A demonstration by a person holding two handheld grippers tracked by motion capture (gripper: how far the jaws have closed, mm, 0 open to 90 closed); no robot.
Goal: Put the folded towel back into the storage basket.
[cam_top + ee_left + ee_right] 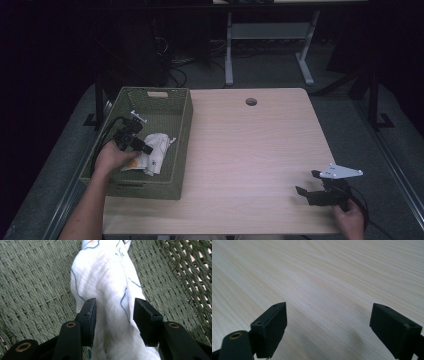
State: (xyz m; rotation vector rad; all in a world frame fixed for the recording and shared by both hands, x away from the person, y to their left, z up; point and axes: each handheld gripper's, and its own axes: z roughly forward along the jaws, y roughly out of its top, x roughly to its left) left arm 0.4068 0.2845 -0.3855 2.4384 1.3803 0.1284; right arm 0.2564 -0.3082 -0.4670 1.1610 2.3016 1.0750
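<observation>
A white cloth (pixel 159 149) with thin blue lines lies crumpled in a green woven basket (pixel 186 125) at the table's left side. My left gripper (pixel 148 148) reaches into the basket, held by a hand. In the left gripper view the cloth (pixel 107 277) bunches between the two jaws, which press on it from both sides over the basket's woven floor (pixel 37 277); my left gripper (pixel 115 311) is shut on it. My right gripper (pixel 306 182) rests low over the table's near right corner. In its own view my right gripper (pixel 328 315) stands wide open over bare wood (pixel 324 270).
The light wooden table (pixel 250 150) has a round cable hole (pixel 251 102) near its far edge. Beyond it are a white desk frame (pixel 229 55) and cables on a dark floor. The basket walls stand close around the left gripper.
</observation>
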